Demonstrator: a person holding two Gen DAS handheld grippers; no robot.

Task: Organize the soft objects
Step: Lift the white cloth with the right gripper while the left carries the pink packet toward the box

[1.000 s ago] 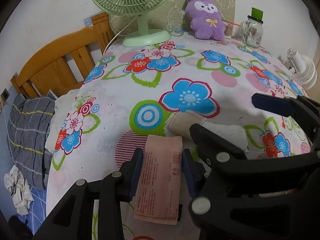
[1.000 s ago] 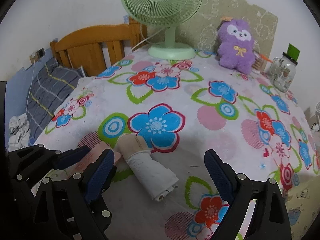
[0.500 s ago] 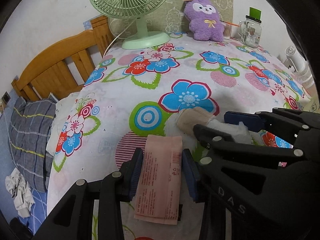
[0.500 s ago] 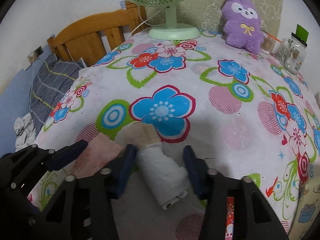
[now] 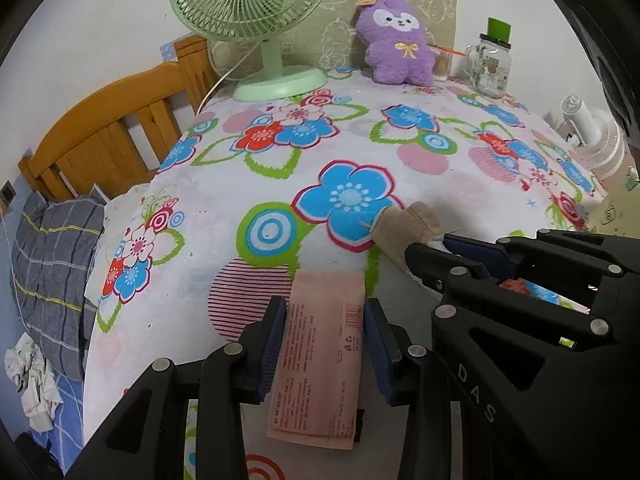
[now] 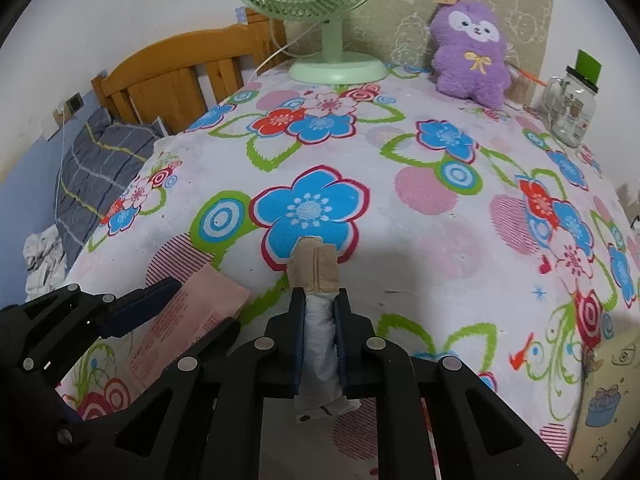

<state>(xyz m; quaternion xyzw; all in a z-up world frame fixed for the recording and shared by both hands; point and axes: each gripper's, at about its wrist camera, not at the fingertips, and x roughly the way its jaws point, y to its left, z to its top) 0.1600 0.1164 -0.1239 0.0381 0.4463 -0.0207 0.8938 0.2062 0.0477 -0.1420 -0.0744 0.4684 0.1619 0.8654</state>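
Spreading across most of both views is the tabletop (image 6: 440, 240), draped in a floral cloth whose broad bare middle leaves room to sort things. Along the upper edge of the frame stand a green fan (image 6: 320, 12) and, to its right, a purple plush toy (image 6: 472, 56) propped upright against the wall, probably parked out of the working area. At the upper left a wooden headboard (image 5: 108, 136) and a grey plaid pillow (image 5: 48, 272) sit beyond the cloth's edge. In the upper right a glass jar (image 6: 570, 112) with a green tab on its lid stands near the plush; what it holds I cannot make out. In the lower centre of the left wrist view the left gripper (image 5: 324, 340) is pinching a flat pink packet (image 5: 320, 360) by its long sides, so the soft pack stays straight, not folded. In the lower centre of the right wrist view the right gripper (image 6: 318, 332) is pressed onto a rolled white bundle (image 6: 318, 344) with a tan cuff (image 6: 314, 268) at its far end; gripping mid-roll should keep it from unrolling. Both items lie at the near edge, side by side, apparently ready to lift.
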